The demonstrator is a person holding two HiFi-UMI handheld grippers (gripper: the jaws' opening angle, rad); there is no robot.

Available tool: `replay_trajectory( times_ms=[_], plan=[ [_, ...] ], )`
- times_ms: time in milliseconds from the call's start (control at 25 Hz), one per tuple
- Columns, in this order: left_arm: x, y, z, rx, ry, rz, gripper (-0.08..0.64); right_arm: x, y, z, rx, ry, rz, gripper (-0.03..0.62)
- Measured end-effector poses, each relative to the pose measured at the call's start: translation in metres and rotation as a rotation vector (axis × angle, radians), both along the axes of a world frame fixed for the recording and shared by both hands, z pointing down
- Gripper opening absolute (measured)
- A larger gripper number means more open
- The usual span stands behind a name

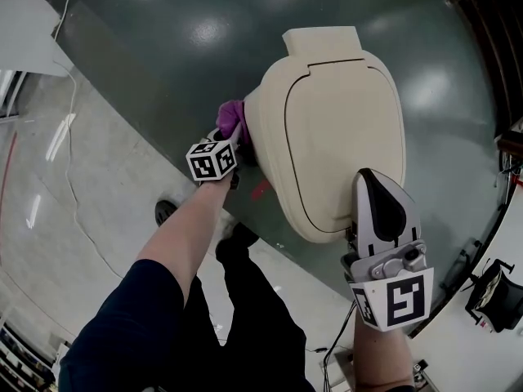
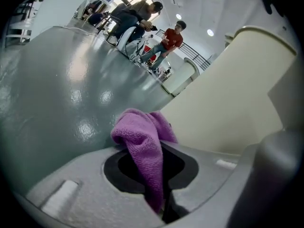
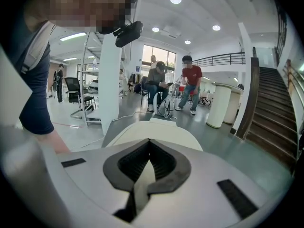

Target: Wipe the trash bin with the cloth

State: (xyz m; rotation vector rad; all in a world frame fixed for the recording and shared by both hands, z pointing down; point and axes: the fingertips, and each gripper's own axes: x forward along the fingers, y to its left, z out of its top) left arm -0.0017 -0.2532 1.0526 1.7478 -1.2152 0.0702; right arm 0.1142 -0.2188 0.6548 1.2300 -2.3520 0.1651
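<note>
Jaws of the left gripper (image 1: 235,134) clamp a purple cloth (image 1: 230,113), touching the cream trash bin (image 1: 327,113) at its 9 o'clock wall; right gripper (image 1: 372,183) jaws pinch the 5 o'clock rim.

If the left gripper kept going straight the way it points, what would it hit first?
Probably the side of the cream plastic trash bin; the purple cloth clamped in the left gripper sits right beside it. Depth is unclear.
</note>
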Motion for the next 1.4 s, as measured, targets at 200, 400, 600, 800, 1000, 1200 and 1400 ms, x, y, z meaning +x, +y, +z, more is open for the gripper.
replay_trajectory(
  times_ms=[200,400,600,800,1000,1200,1400],
  plan=[
    [0.007,0.015,-0.010,-0.004,0.008,0.006,0.060,0.004,0.000,0.000,0.008,-0.027,0.012,0.011],
    [0.010,0.031,-0.072,0.035,0.067,-0.023,0.058,0.006,0.001,0.002,-0.018,-0.037,0.021,0.011],
    [0.011,0.042,-0.160,0.110,0.154,-0.041,0.058,0.006,-0.002,0.005,-0.041,-0.020,0.027,0.011],
    [0.015,0.056,-0.243,0.193,0.211,-0.025,0.058,0.011,-0.007,0.005,-0.067,-0.048,0.070,0.011],
    [0.029,0.080,-0.269,0.197,0.248,-0.008,0.058,0.016,-0.010,0.006,-0.092,-0.049,0.099,0.011],
    [0.034,0.088,-0.235,0.174,0.238,-0.021,0.058,0.010,-0.009,0.003,-0.077,-0.045,0.055,0.011],
    [0.038,0.093,-0.160,0.092,0.177,-0.017,0.058,0.008,-0.007,0.002,-0.070,-0.059,0.022,0.011]
  ],
)
